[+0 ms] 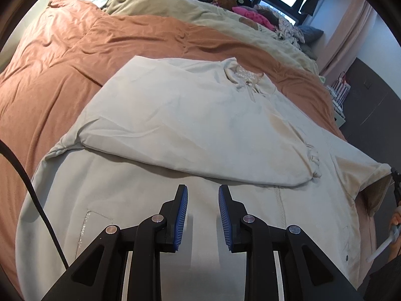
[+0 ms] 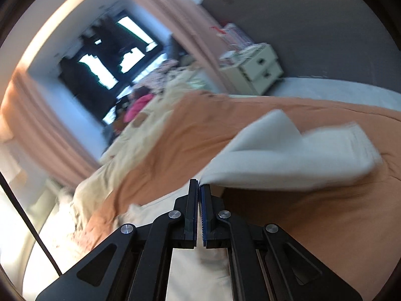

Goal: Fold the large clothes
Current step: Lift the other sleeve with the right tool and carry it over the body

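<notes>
Cream-white fabric fills most of the left wrist view: a large hooded sweatshirt (image 1: 200, 115) lies spread on the bed, front side up, with its hood and drawstring at the far end. One sleeve (image 1: 190, 150) is folded across the body, and its cuff lies near the right side of the garment. The sweatshirt rests on an orange-brown duvet (image 1: 62, 75), and beyond it a beige blanket (image 1: 175, 7) runs along the far side of the bed. A heap of pink and patterned clothes (image 1: 255, 15) sits under the window.

The left gripper (image 1: 203, 198) hangs over the lower part of the sweatshirt. Its jaws stand partly open, with a clear gap between the blue pads (image 1: 181, 215), and nothing is between them. A black cable (image 1: 30, 188) crosses the left edge of this view.

At the right edge of the same view the other sleeve (image 1: 363, 173) is lifted off the bed, and a hand (image 1: 396, 220) shows there, partly cut off.

The right wrist view is blurred. The right gripper (image 2: 199, 185) has its jaws pressed together on the edge of that sleeve (image 2: 288, 158), and the cloth hangs out to the right above the duvet (image 2: 300, 225), with the ribbed cuff at its far end. A white chest of drawers (image 2: 255, 72) stands against the grey wall behind the bed.
</notes>
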Demonstrator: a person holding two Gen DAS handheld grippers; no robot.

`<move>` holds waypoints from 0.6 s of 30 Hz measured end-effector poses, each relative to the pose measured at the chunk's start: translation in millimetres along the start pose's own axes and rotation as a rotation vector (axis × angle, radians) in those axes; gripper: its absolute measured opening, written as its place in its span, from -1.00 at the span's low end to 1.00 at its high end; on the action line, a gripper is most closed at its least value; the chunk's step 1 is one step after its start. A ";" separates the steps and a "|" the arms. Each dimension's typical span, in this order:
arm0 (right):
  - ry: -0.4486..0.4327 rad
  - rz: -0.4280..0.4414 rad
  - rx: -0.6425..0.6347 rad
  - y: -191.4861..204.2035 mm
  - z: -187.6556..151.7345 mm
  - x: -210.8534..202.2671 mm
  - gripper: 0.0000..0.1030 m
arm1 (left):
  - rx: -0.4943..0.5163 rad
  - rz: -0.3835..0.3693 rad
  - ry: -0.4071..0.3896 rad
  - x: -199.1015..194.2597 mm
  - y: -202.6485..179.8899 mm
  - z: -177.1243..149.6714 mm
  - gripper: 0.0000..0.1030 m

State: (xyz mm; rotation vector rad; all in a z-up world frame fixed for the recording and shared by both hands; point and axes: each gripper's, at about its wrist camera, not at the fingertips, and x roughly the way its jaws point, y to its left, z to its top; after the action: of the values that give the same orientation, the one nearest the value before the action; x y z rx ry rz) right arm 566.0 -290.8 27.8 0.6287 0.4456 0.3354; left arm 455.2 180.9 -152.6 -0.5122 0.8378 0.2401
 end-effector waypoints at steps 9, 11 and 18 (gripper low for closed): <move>0.180 0.113 -0.179 78.0 -65.7 28.1 -1.00 | -0.048 -0.046 -0.013 -9.5 6.6 4.2 -0.47; 0.224 0.121 -0.217 87.6 -74.1 39.7 -1.00 | -0.049 -0.050 -0.012 -9.5 7.4 4.8 -0.47; 0.481 0.085 -0.366 120.1 -109.8 99.6 -1.00 | -0.100 -0.056 0.007 -4.7 18.1 4.4 -0.47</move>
State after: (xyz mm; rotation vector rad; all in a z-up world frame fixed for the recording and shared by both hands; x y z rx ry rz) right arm 576.9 -103.2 -5.4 0.2032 0.7960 0.6374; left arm 447.7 198.6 -152.7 -0.6294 0.8199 0.2294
